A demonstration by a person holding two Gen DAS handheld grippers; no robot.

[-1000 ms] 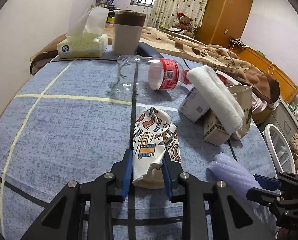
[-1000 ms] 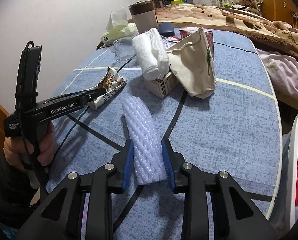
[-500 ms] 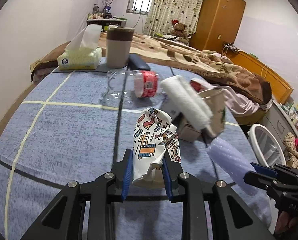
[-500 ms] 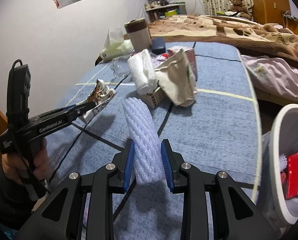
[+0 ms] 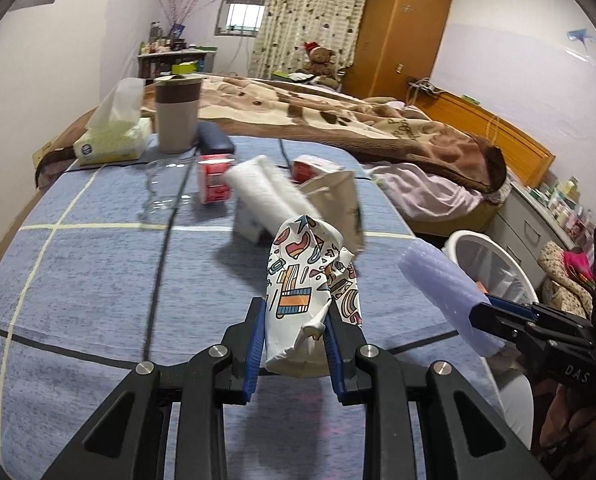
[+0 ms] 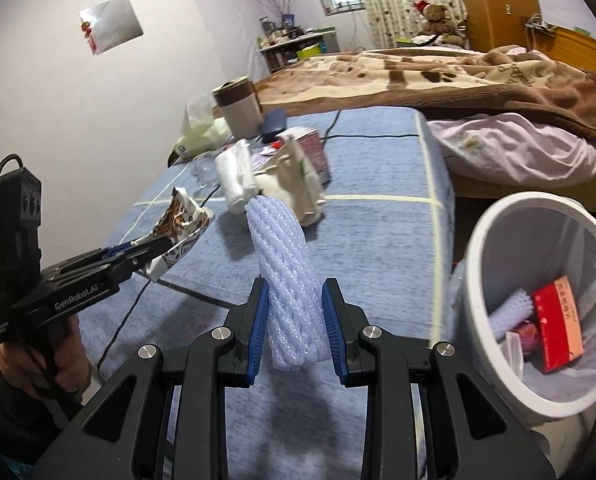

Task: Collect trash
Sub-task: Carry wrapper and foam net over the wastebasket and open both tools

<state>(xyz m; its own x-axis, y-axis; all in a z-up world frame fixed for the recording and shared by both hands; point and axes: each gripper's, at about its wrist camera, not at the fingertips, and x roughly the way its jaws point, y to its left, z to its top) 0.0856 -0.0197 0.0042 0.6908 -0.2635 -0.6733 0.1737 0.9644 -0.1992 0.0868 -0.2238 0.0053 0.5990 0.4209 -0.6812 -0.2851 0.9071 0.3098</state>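
Blue checked table (image 5: pixel 77 280) beside bed (image 6: pixel 438 72), left gripper (image 5: pixel 295 334) clamping crushed cup (image 5: pixel 306 280) – right gripper (image 6: pixel 293 322) clamping foam net (image 6: pixel 287 276)

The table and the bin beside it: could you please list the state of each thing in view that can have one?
Left gripper: shut on the crumpled paper cup, lifted.
Right gripper: shut on the foam net sleeve, lifted.
Trash bin: open, partly filled.
Plastic bottle: lying on its side.
White towel: rolled, resting on a small box.
Tissue box: open, a tissue sticking up.
Lidded cup: upright, lid on.
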